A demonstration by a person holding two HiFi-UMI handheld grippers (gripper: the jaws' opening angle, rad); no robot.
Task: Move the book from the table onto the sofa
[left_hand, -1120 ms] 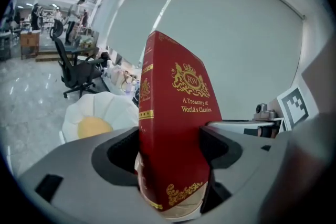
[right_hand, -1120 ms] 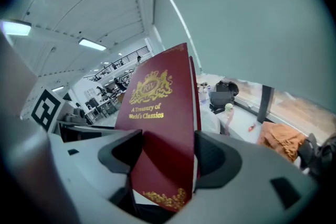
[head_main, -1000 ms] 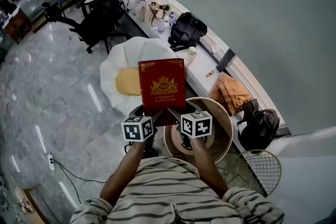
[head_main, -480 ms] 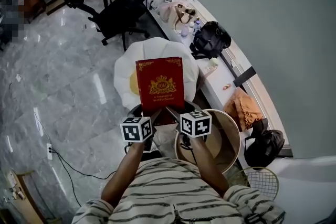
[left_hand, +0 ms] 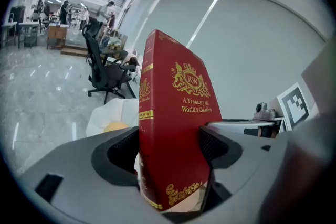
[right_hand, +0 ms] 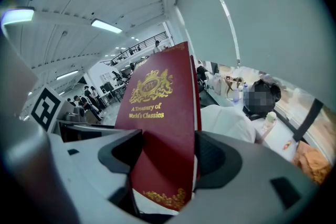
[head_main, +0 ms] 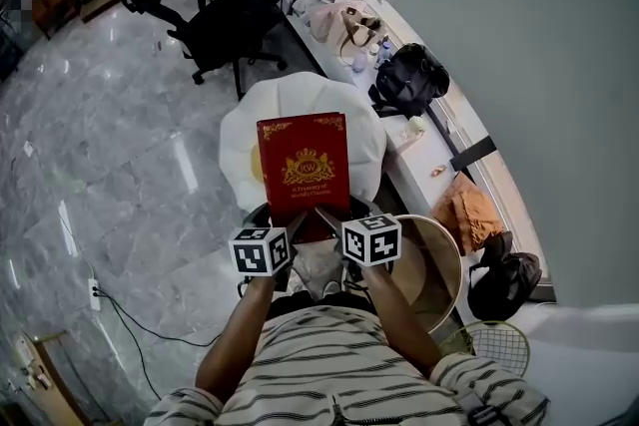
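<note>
Item: one red book [head_main: 304,165], gilt crest on the cover, held in the air above the white sofa [head_main: 369,140] and its yellow cushion [head_main: 256,165]. My left gripper [left_hand: 169,147] and my right gripper [right_hand: 167,157] each clamp its near edge, jaws set wide across the covers.

The left forearm [head_main: 232,349] and right forearm [head_main: 397,314] reach forward from striped sleeves [head_main: 329,384], close together and bare. The left gripper [head_main: 292,226] and right gripper [head_main: 324,217] slope downward and angle in toward each other (tips nearly meeting). Each has its jaws clamped on the near end of the red book [head_main: 304,165], holding it up with one pad on either cover.
</note>
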